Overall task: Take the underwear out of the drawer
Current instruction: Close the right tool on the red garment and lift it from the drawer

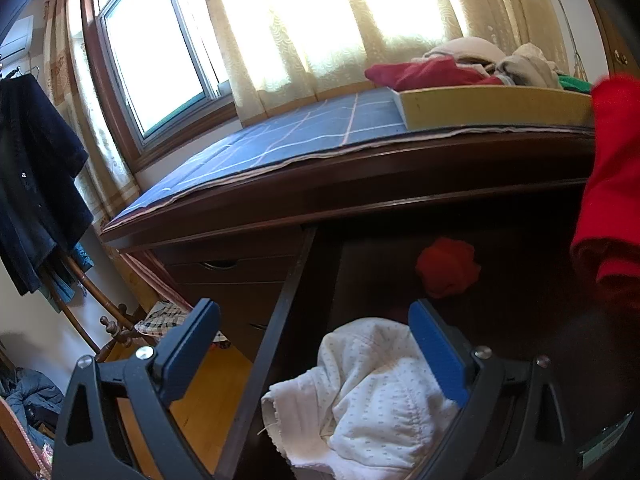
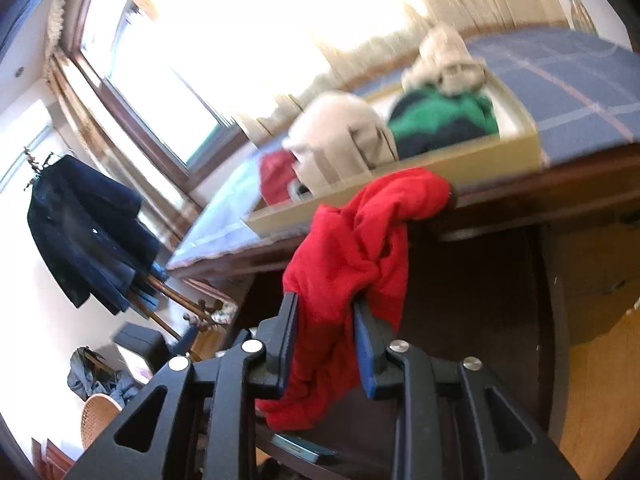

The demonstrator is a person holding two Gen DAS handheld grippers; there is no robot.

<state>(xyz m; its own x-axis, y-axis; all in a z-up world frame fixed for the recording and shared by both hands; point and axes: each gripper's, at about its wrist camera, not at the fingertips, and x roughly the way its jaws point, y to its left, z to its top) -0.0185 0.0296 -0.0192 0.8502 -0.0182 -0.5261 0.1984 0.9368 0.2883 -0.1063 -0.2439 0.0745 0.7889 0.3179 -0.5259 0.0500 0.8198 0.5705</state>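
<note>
red underwear (image 2: 352, 248) | right tongs (image 2: 326, 312) clamped on it | left tongs (image 1: 312, 344) spread wide, empty | no legible writing

A red underwear piece (image 2: 348, 264) hangs crumpled and draped, pinched low down, its upper end near the desk edge. In the open dark drawer (image 1: 280, 320) lie 2 more: a white dotted garment (image 1: 360, 400), bunched, and a red bundle (image 1: 446, 268), possibly underwear too.
</note>
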